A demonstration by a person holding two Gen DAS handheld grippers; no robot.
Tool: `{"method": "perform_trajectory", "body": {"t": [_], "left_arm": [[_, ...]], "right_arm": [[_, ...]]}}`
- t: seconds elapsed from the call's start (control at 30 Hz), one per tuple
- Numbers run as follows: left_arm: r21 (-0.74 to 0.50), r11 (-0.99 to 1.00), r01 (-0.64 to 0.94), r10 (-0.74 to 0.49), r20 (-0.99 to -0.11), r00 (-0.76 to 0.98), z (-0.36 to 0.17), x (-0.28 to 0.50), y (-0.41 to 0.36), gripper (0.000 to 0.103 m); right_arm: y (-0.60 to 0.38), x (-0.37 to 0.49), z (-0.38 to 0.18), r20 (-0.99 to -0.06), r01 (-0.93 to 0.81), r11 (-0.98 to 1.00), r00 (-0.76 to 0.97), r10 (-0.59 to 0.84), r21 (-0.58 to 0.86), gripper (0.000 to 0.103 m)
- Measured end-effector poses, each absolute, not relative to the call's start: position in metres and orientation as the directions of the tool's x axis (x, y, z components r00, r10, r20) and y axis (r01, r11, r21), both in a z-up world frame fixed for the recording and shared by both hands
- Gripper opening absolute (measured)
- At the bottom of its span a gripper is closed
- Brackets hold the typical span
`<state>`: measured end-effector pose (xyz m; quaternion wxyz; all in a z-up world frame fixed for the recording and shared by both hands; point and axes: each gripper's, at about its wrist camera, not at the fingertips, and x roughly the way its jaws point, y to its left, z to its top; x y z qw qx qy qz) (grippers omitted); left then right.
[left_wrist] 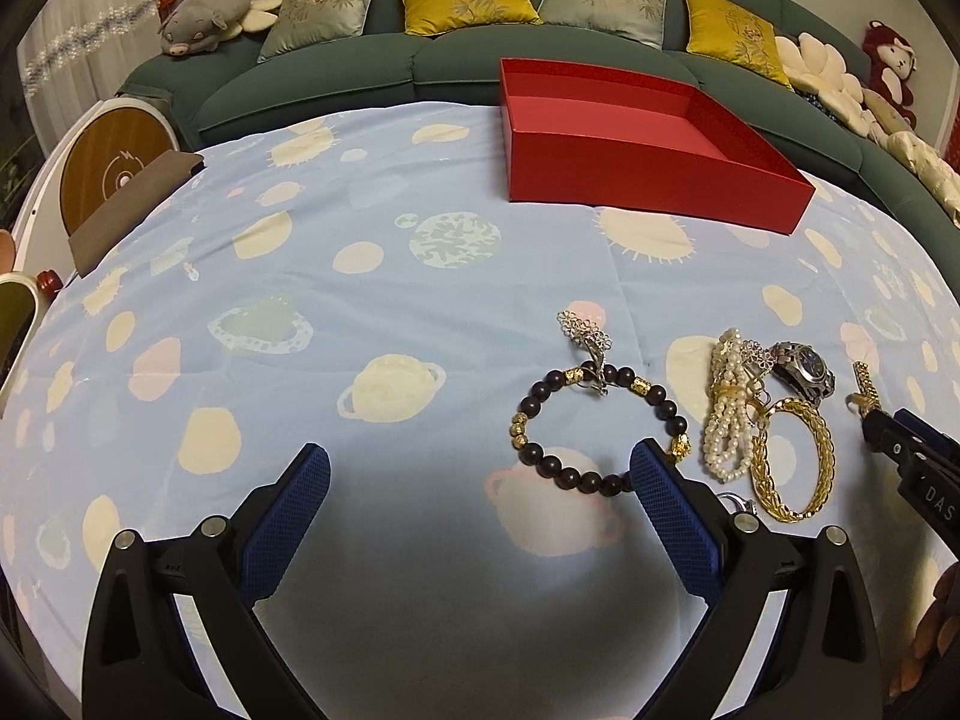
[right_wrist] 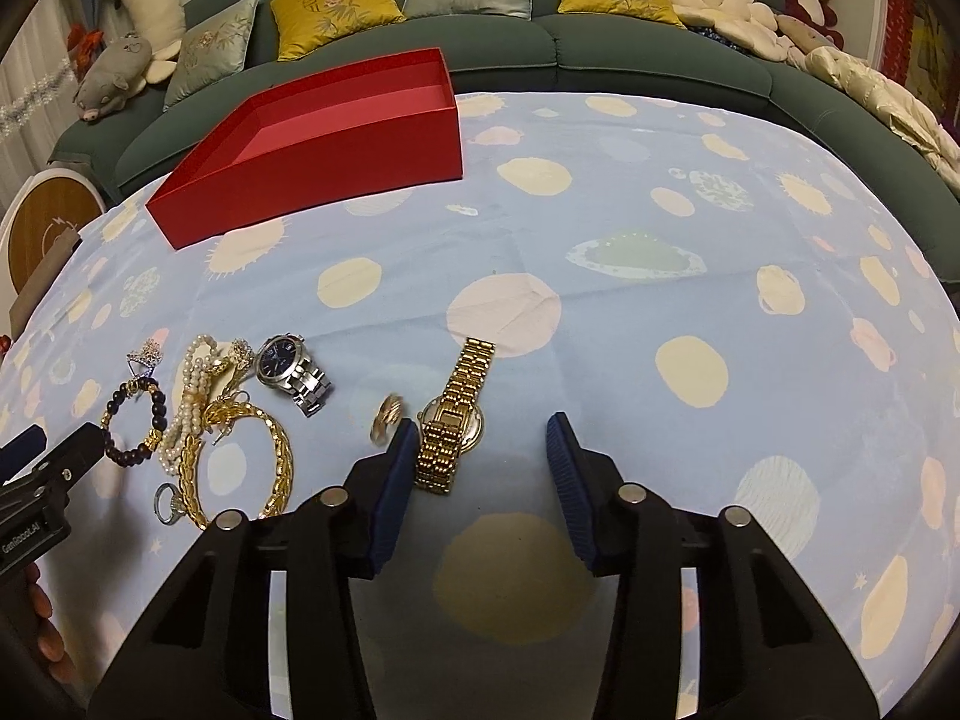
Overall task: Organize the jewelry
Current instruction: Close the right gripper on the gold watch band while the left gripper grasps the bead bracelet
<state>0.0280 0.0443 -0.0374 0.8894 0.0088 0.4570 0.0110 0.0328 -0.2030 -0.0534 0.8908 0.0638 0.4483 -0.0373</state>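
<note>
An empty red box [left_wrist: 648, 180] [right_wrist: 324, 162] stands at the far side of the table. Jewelry lies in a cluster: a dark bead bracelet [left_wrist: 594, 420] [right_wrist: 135, 420], a pearl strand [left_wrist: 729, 408] [right_wrist: 192, 396], a gold chain bracelet [left_wrist: 795, 462] [right_wrist: 240, 462], a silver watch [left_wrist: 801, 369] [right_wrist: 294, 372], a silver brooch [left_wrist: 585, 330], a silver ring [right_wrist: 168, 504]. A gold watch [right_wrist: 453, 414] and a gold ring [right_wrist: 387, 417] lie apart. My left gripper [left_wrist: 480, 474] is open, its right finger at the bead bracelet. My right gripper [right_wrist: 483, 444] is open around the gold watch's lower end.
A blue cloth with planet prints [left_wrist: 360, 300] [right_wrist: 660, 240] covers the table. A green sofa [left_wrist: 420, 60] with cushions and plush toys runs behind it. A round wooden disc on a white stand [left_wrist: 114, 168] stands at the left edge.
</note>
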Motion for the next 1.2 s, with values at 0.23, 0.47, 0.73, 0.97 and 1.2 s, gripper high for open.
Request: {"method": "perform_trajectory", "body": {"t": [0.23, 0.47, 0.73, 0.97, 1.2], "left_arm": [[0.025, 1.0, 0.007, 0.017, -0.813, 0.581, -0.043, 0.032, 0.036, 0.098], [0.017, 1.0, 0.026, -0.002, -0.805, 0.593, -0.048, 0.035, 0.03, 0.098], [-0.045, 0.999, 0.014, -0.045, -0.8, 0.599, -0.05, 0.043, 0.036, 0.097], [-0.094, 0.995, 0.018, -0.086, -0.787, 0.611, -0.049, 0.047, 0.042, 0.085], [-0.121, 0.99, 0.072, -0.139, -0.778, 0.612, -0.046, 0.046, 0.039, 0.049]], "right_arm": [[-0.218, 0.026, -0.052, -0.802, 0.127, 0.987, 0.597, 0.003, 0.099, 0.014], [-0.222, 0.027, -0.052, -0.803, 0.119, 0.985, 0.596, 0.027, 0.122, 0.015], [-0.214, 0.034, -0.052, -0.788, 0.107, 0.992, 0.615, -0.015, 0.065, 0.029], [-0.208, 0.038, -0.052, -0.784, 0.074, 0.996, 0.621, -0.011, 0.045, 0.021], [-0.208, 0.034, -0.05, -0.788, 0.071, 0.995, 0.615, 0.012, 0.071, 0.021]]}}
